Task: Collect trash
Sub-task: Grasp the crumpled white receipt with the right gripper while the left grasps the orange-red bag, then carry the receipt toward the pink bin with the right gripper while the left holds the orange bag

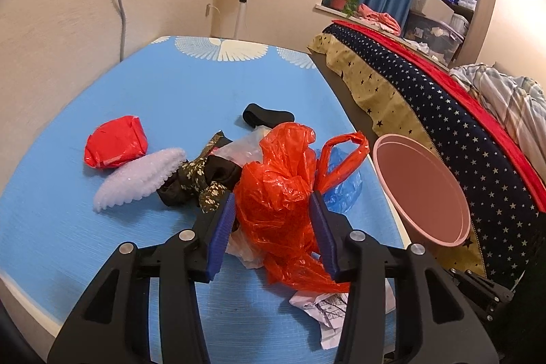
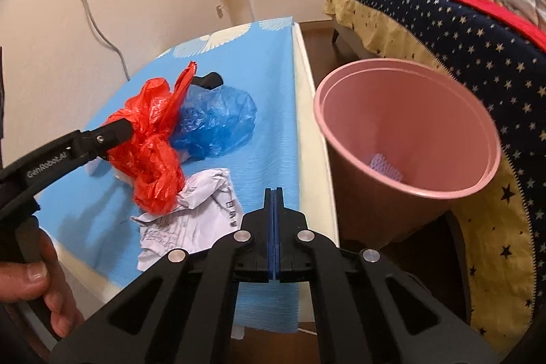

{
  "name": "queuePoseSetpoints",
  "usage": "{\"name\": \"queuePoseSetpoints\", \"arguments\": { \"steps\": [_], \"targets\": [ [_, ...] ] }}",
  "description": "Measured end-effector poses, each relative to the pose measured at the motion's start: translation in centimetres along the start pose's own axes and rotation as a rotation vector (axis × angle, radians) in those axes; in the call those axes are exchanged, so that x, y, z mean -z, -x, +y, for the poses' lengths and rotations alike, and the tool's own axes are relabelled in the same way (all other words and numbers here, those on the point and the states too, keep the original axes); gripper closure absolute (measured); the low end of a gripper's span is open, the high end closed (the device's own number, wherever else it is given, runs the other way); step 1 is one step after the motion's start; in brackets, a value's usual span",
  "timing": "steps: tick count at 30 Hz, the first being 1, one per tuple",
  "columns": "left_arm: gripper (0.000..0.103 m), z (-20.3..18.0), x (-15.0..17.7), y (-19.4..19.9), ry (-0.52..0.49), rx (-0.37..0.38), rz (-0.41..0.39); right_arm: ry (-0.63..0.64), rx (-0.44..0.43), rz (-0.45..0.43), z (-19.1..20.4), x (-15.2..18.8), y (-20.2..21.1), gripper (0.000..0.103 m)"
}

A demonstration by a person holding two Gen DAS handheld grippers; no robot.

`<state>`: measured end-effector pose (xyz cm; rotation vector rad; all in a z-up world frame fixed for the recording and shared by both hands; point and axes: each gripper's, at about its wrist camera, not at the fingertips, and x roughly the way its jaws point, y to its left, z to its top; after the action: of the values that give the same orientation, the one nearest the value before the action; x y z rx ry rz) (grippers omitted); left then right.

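Orange plastic bag point(image 1: 273, 193) bunched between the spread blue pads of the left gripper point(image 1: 273, 203), apparently gripped, over the blue-covered table point(image 1: 136, 98); the right gripper point(image 2: 274, 193) sat clenched on nothing. Next, by all appearances: carry the bag rightward and let go over the pink bin point(image 2: 409, 132), beyond the table edge

"genrobot.ai" in pale letters on the left claw's black arm point(image 2: 51, 164), right wrist view. crumpled printed paper point(image 2: 191, 214) on desk: print illegible. fan hub label unreadable.
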<state>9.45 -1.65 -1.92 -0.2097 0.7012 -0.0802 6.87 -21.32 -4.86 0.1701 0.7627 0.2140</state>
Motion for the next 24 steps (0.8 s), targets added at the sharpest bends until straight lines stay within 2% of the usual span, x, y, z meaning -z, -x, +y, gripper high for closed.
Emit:
{"name": "queuePoseSetpoints", "arguments": {
  "steps": [1,4,5,12,20,22,23,24],
  "targets": [
    [0.073,0.0,0.0,0.0,-0.001,0.006,0.002,-0.006,-0.010,0.011,0.0,0.1,-0.2,0.102],
    [0.079,-0.2,-0.1,0.5,-0.019,0.014,-0.010,-0.031,-0.025,0.046,-0.3,0.4,-0.9,0.093],
    [0.079,-0.3,-0.2,0.7,-0.023,0.017,-0.016,-0.040,-0.032,0.049,-0.4,0.6,-1.0,0.088],
    [0.080,-0.8,-0.8,1.8,-0.045,0.004,-0.057,-0.078,-0.085,0.056,-0.6,0.7,-1.3,0.074],
    [0.080,-0.7,-0.8,1.8,-0.039,-0.007,-0.063,-0.024,-0.122,0.080,0.9,0.9,-1.9,0.076],
    [0.080,-0.7,-0.9,1.8,-0.039,-0.009,-0.065,0.000,-0.124,0.086,1.4,1.0,-1.9,0.085],
    [0.080,-0.7,-0.9,1.9,-0.039,-0.010,-0.067,0.014,-0.118,0.086,1.7,1.1,-1.9,0.095],
    [0.080,-0.7,-0.9,1.9,-0.039,-0.011,-0.068,0.031,-0.110,0.084,2.0,1.2,-1.9,0.099]
  ]
}}
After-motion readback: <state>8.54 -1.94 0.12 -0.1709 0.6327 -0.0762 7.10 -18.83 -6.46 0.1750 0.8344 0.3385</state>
